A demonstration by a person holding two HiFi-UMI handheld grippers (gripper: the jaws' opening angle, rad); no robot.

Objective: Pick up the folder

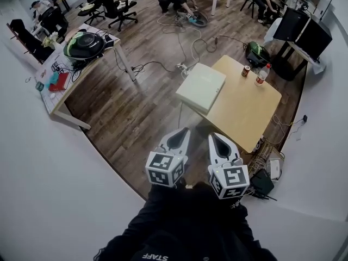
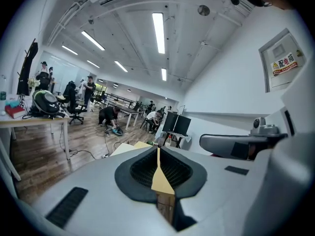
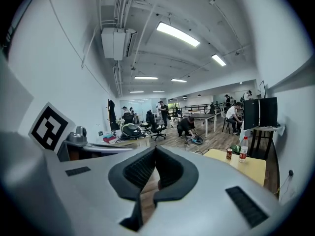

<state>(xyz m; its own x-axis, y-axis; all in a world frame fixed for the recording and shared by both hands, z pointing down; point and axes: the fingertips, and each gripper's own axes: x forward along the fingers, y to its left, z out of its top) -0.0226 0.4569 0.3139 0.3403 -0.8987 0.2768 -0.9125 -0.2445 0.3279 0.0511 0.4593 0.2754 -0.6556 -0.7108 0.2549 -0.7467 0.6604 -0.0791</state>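
Folder point(image 1: 201, 87): pale, smooth cover, matt; plastic or card, cannot tell which.
Table point(image 1: 247, 116) under it: light wood-look top, smooth, low sheen.
Floor point(image 1: 125, 110): dark wood planks, slight gloss.
Left gripper point(image 1: 182, 131) and right gripper point(image 1: 213, 136): pale grey moulded plastic shells, matt. Pads point(image 3: 139, 169): black, finely ribbed, rubbery in look.
Marker cubes point(image 1: 165, 169): flat black-and-white print, matt.
Far right on the table: bottle point(image 1: 262, 74) of clear glossy plastic; can point(image 1: 246, 71) looks metal.
Sleeves point(image 1: 190, 222), nearest: black cloth.
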